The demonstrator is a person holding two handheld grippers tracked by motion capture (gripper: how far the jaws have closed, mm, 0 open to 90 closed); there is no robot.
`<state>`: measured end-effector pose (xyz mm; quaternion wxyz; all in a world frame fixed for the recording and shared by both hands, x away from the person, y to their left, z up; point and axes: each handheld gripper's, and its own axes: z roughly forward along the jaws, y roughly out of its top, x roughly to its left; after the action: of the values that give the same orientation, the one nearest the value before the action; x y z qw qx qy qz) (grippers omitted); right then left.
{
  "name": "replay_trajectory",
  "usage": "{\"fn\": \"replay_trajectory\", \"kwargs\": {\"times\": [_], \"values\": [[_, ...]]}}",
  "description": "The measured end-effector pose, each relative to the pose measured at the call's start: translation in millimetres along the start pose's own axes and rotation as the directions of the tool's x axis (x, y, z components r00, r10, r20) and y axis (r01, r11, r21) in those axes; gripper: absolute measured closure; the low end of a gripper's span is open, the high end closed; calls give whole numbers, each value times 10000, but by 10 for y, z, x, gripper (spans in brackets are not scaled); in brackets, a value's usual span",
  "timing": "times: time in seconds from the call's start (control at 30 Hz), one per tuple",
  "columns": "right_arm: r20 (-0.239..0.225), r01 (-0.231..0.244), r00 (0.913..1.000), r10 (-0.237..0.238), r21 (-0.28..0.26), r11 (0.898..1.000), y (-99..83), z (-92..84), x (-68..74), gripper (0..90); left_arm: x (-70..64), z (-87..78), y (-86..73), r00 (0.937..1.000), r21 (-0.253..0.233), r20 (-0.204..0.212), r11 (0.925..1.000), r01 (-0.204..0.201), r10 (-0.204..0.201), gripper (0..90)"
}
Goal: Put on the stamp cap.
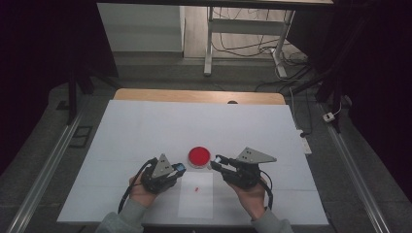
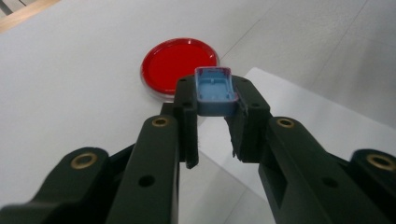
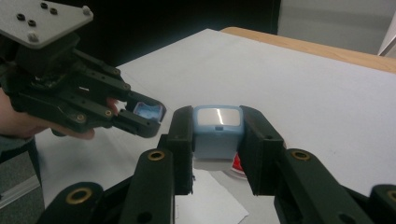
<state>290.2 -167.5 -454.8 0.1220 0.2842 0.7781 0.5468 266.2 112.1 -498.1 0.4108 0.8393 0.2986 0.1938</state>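
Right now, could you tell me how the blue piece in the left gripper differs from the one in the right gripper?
The blue piece in the left gripper shows a hollow, open inside with raised walls; the blue piece in the right gripper shows a closed, smooth, glossy face. The left gripper's piece looks shallow, a thin shell; the right gripper's looks deeper and blockier. Both are light blue, rounded rectangles, each clamped between black jaws near the red dish.
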Motion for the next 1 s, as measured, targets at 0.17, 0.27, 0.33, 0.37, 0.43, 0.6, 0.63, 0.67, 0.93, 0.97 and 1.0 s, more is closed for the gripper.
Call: {"fn": "replay_trajectory", "kwargs": {"times": [0.17,0.27,0.33,0.37,0.43,0.6,0.63,0.67,0.93,0.97,1.0], "values": [[31,-29,10000,29,-76,10000,7,-6,8,667,-69,82,35,9999,28,83,9999,-144,144,738],[40,-34,10000,34,-110,9999,12,-2,25,667,-107,121,42,9998,19,98,9998,-197,197,738],[37,-61,10000,61,-108,9999,14,3,39,667,-127,142,42,9997,16,135,9998,-220,220,738],[20,-45,10000,46,-117,9999,13,9,44,667,-136,152,42,9996,24,150,9997,-247,247,738],[-30,-50,10000,50,-98,9999,12,21,55,667,-150,176,45,9994,42,193,9996,-280,279,738],[-103,-125,9999,125,-68,9999,9,45,80,667,-184,228,57,9990,64,295,9994,-337,335,738],[-96,-124,9999,124,-64,9999,7,51,84,667,-190,237,58,9989,67,321,9993,-355,353,738],[-104,-138,9999,138,-45,9999,5,56,86,667,-197,244,60,9988,75,319,9993,-367,364,738],[-178,-208,9996,208,-23,9998,-4,79,107,667,-247,289,73,9985,69,374,9991,-412,409,738],[-177,-198,9996,198,-22,9998,-5,83,112,667,-256,297,76,9984,63,386,9992,-406,404,738],[-191,-200,9996,200,-8,9998,-6,88,118,667,-266,304,79,9984,64,393,9991,-412,409,738]]}}
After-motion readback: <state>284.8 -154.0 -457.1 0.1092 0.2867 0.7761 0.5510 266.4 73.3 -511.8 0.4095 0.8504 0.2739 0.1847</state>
